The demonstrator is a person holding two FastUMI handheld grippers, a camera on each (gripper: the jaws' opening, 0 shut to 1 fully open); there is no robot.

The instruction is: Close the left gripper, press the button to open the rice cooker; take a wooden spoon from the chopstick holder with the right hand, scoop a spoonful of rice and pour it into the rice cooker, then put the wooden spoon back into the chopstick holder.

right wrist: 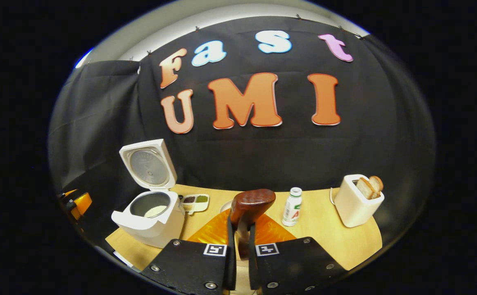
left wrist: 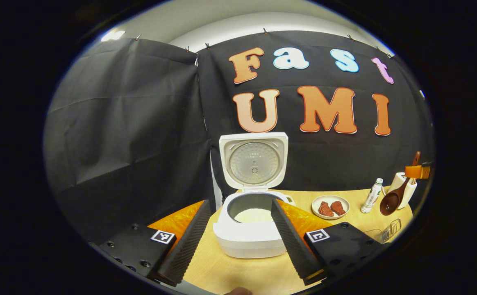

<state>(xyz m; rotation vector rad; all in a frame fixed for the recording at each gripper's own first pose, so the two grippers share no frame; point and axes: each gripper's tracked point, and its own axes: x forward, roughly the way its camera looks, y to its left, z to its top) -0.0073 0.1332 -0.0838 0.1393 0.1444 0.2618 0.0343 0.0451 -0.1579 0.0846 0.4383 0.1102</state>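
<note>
Left tool [left wrist: 236, 235] spread wide before open rice cooker [left wrist: 250, 233]; right tool [right wrist: 238, 241] clamped on wooden spoon [right wrist: 251, 205].

Black cloth [left wrist: 132, 123] hangs clipped across the wall ahead of me, creased at the left of the frame. Above it, a pale ceiling [left wrist: 230, 20] glows. Below lies a light wooden tabletop [right wrist: 324, 233].
</note>
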